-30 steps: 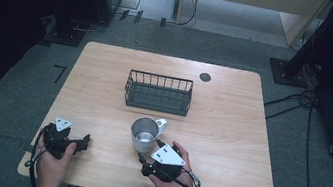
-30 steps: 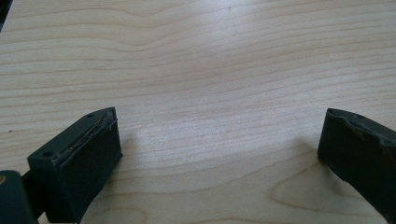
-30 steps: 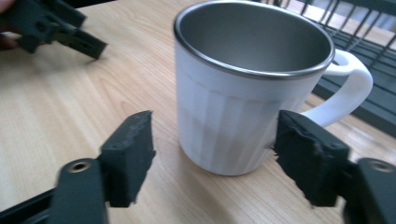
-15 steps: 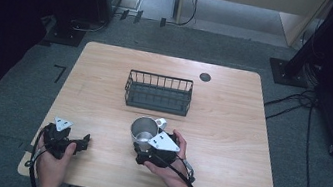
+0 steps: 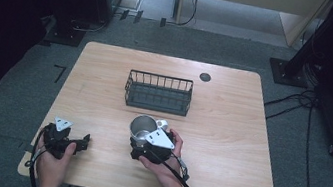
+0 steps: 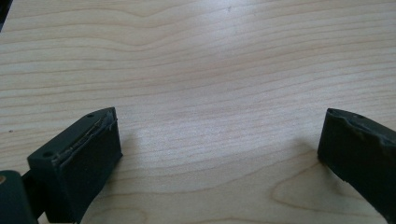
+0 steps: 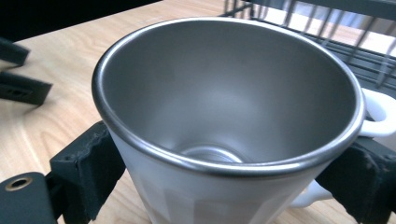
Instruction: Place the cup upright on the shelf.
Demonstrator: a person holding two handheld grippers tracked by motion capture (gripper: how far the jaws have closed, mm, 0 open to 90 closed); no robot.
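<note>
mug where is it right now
In the high view the mug stands upright near the table's middle, just in front of the wire basket, between the jaws of the right tool.

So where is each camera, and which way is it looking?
High view: above the person's side, looking down on the pale wooden table; both hands and forearms show.
Left gripper view: rides the left gripper, facing bare tabletop between open black jaws.
Right gripper view: rides the right gripper, looking into the white mug with a steel lining.
Shared: mug and black wire basket, high and right views.
</note>
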